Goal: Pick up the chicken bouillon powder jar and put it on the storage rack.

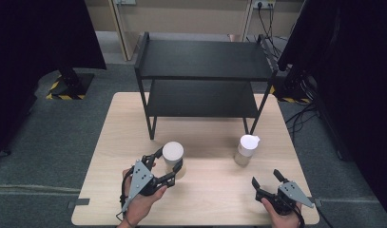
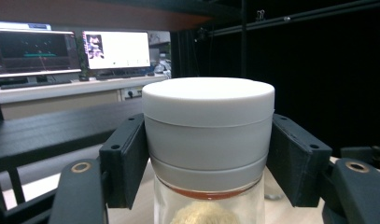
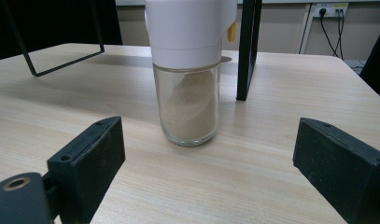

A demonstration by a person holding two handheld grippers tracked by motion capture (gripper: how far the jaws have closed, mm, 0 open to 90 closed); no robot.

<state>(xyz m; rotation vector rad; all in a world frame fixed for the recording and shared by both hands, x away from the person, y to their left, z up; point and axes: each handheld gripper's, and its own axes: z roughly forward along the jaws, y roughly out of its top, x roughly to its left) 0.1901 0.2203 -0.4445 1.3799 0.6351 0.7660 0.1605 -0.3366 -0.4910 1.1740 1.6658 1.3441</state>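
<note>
Your left gripper [image 1: 171, 164] pinches the clear glass jar with the wide white screw lid [image 1: 173, 153] by that lid, just in front of the black two-tier metal shelf rack [image 1: 203, 76]. Your right gripper [image 1: 268, 179] rests with jaws spread, near the second glass jar with a white pour-spout cap [image 1: 247, 148], right of the rack's front leg.

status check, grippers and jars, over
Left gripper shut on white-lidded jar. Right gripper open, short of second jar. Black shelf behind; nothing between.
</note>
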